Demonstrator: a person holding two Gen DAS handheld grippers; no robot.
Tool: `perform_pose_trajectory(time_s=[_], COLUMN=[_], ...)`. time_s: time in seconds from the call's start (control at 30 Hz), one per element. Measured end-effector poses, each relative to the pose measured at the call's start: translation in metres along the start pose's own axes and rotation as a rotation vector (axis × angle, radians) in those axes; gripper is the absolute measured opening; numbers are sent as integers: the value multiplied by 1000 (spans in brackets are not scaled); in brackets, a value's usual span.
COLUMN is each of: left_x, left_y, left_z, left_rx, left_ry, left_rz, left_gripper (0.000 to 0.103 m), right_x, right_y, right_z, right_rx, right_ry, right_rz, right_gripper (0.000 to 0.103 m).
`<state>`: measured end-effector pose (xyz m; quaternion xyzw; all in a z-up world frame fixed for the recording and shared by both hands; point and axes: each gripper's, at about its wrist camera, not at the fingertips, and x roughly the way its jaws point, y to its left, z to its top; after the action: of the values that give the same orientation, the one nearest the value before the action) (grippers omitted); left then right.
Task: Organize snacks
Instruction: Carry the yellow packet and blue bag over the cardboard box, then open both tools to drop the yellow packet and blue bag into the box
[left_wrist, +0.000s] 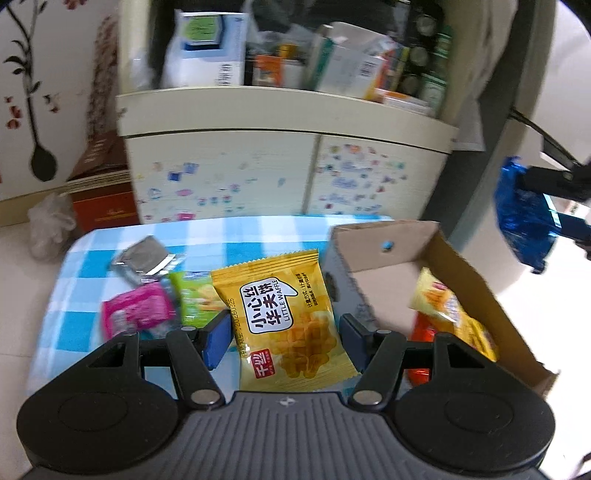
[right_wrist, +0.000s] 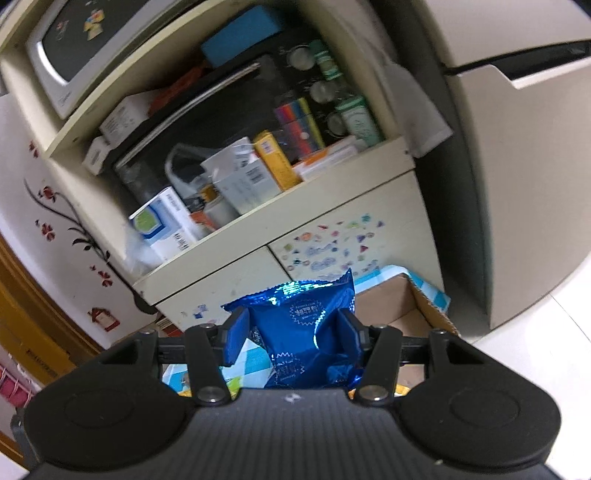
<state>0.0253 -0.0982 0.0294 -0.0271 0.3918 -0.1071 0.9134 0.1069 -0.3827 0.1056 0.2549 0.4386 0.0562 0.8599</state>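
Nearest, in the left view: left tongs (left_wrist: 284, 332) partly closed, pads pressed on both sides of a yellow waffle pack (left_wrist: 284, 321), held up above the bench (left_wrist: 255, 230) with its blue and white checked cloth. In the right view: right tongs (right_wrist: 293, 332) closed tight on a shiny blue pack (right_wrist: 303, 325), squashed and wrinkled between the pads, also up in the air. Just past the waffle pack, lying on the cloth: a pink pack (left_wrist: 138, 308), a green pack (left_wrist: 194, 299) and a silver pack (left_wrist: 142, 256), close together. To the right of the waffle pack: an open cardboard box (left_wrist: 476, 269) with a yellow chip bag (left_wrist: 454, 317) and something orange-red already inside. Farther back: a cream cupboard (left_wrist: 229, 170) covered in little stickers, with a messy shelf (left_wrist: 258, 92) full of boxes above it. Likely next: both packs into the box. Could go wrong: only a light squeeze on the waffle pack's slippery sides, so a quick swing might let it slide out onto the floor. Could also go wrong: both tongs reaching the box together and bumping, or the blue pack catching the box edge and tipping it. Too hard a squeeze might crush the snack inside the blue pack.
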Motion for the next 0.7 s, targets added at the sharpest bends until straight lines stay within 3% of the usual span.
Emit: perform_pose_trajectory(time_s=[0.33,0.7], left_x=[7,22], left_y=[-47,-86], left_z=[-6,-16], left_rx=[94,119], left_ry=[-11,12], left_rz=[-134,-250], left_gripper=[68,68], right_x=[4,10], right_y=[-26,-33], right_z=[7,8], right_rx=[118,133], right_ry=[-3,10], right_rz=[-40,-62], right_gripper=[53,53])
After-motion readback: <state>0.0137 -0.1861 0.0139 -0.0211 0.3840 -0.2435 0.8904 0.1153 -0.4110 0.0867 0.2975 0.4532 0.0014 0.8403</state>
